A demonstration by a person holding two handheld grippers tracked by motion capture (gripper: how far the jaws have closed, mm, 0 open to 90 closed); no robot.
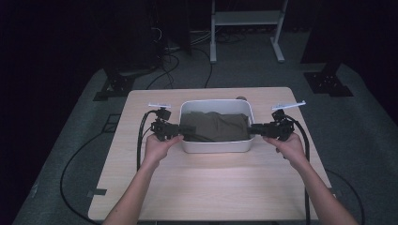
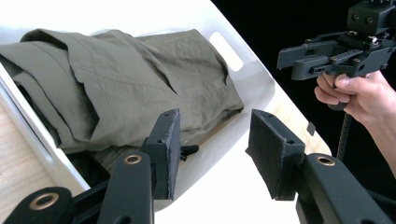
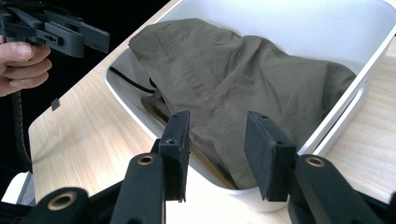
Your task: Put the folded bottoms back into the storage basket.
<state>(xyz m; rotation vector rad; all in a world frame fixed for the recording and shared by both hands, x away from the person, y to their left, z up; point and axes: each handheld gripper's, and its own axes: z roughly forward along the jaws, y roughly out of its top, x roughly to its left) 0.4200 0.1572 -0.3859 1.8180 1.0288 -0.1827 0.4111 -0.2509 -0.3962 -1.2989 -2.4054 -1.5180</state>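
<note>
Light wooden table (image 1: 211,187) across the middle of the high view, pale grain, rounded corners. At its centre, white plastic tub (image 1: 216,146): rectangular, rounded corners, sloped walls, slot handles cut in the short ends. Inside, olive-green garment (image 1: 218,125), crumpled and loosely folded, seams and a hem visible, covering most of the tub floor; something dark tucked under it, cannot tell what. At the tub's left end, left gripper (image 2: 212,149), jaws spread apart over the near rim, nothing between the pads. At the tub's right end, right gripper (image 3: 217,149), jaws likewise parted above the rim, gripping nothing. Black cables trailing off both toward lower frame.
</note>
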